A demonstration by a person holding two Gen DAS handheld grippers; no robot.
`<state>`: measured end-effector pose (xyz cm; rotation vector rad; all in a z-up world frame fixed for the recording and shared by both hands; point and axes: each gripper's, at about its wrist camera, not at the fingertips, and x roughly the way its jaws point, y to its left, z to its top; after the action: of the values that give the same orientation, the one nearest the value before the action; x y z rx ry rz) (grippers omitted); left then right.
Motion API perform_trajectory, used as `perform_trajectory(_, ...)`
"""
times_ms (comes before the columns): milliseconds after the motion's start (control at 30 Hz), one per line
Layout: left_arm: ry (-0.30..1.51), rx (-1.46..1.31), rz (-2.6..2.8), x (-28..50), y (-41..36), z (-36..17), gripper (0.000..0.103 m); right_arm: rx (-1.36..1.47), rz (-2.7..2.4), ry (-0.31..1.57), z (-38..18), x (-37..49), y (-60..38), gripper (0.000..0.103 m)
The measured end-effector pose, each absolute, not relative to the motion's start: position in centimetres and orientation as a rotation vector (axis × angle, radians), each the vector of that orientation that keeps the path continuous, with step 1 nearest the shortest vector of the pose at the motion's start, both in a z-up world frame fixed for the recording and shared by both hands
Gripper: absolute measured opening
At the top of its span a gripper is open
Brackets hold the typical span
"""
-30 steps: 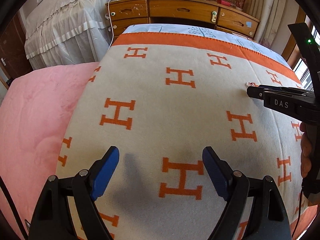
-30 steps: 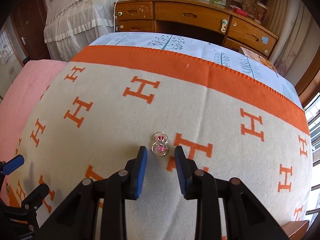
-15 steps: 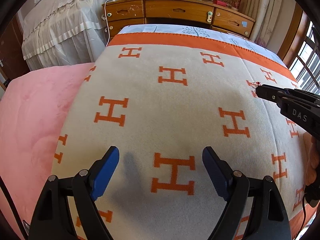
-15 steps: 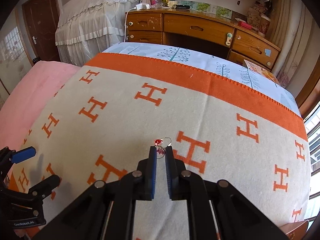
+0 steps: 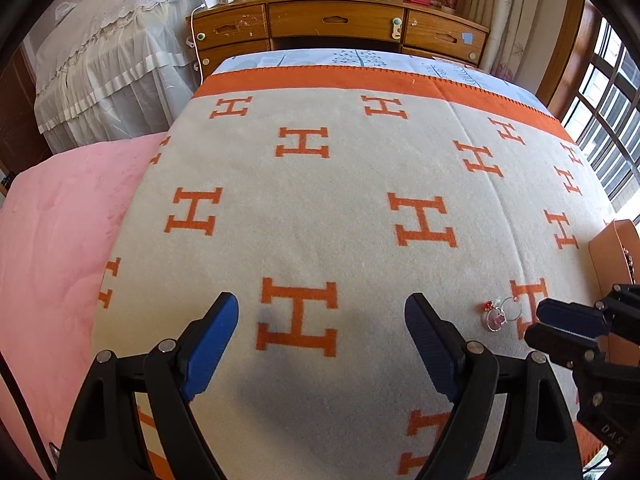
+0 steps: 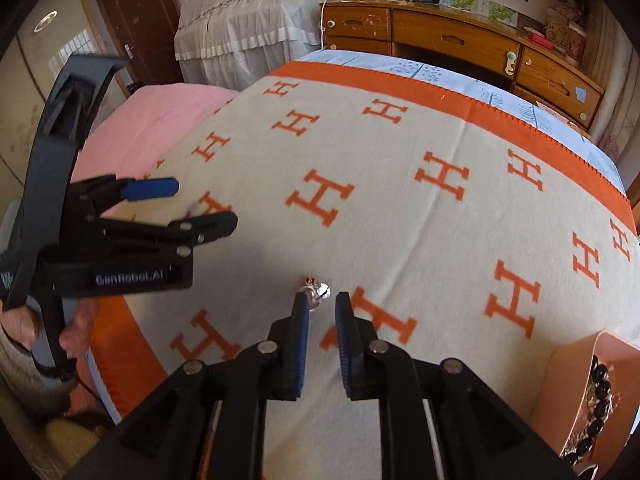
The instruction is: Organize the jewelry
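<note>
A small silver hoop earring with red beads (image 5: 499, 313) lies on the cream blanket with orange H marks (image 5: 320, 200). In the right wrist view the earring (image 6: 317, 290) sits just past my right gripper's (image 6: 322, 302) fingertips, jaws a little apart, nothing held. My left gripper (image 5: 322, 320) is wide open and empty, left of the earring. An orange jewelry box (image 6: 576, 384) with a black bead bracelet (image 6: 600, 396) stands at the right.
A pink quilt (image 5: 60, 240) covers the bed's left side. A wooden desk with drawers (image 5: 336, 24) stands beyond the bed. A white-draped bed (image 5: 112, 52) is at far left, windows (image 5: 608, 120) at right.
My right gripper shut on the earring, carried it toward the near right of the blanket, then opened; the earring now lies on the blanket. The left gripper stayed open.
</note>
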<state>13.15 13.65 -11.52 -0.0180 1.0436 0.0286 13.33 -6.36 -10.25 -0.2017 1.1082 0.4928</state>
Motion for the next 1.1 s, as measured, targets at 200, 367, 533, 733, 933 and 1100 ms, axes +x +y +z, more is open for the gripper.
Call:
perform_trajectory(200, 1.052, 0.0, 0.029, 12.5, 12.6, -11.5, 0.084, -0.168, 0.486, 1.08, -10.8, 12.0, -7.5, 0.016)
perform_trajectory(367, 1.053, 0.018, 0.033, 12.1, 11.9, -11.4, 0.084, -0.125, 0.474, 1.068, -11.3, 13.1, -7.8, 0.016)
perform_trajectory(533, 1.067, 0.025, 0.036, 11.7, 11.8, -11.7, 0.084, -0.152, 0.484, 1.047, -11.9, 13.6, -7.3, 0.016)
perform_trajectory(733, 1.084, 0.014, 0.027, 11.6, 11.8, -12.1, 0.084, -0.193, 0.518, 1.023, -12.0, 13.8, -6.1, 0.024)
perform_trajectory(933, 1.087, 0.009, 0.027, 11.7, 12.1, -12.3, 0.084, -0.269, 0.517, 0.986, -12.2, 13.5, -4.9, 0.026)
perform_trajectory(1100, 1.089, -0.003, 0.031, 11.8, 12.6, -12.4, 0.084, -0.266, 0.52, 0.984, -12.0, 12.7, -5.4, 0.02)
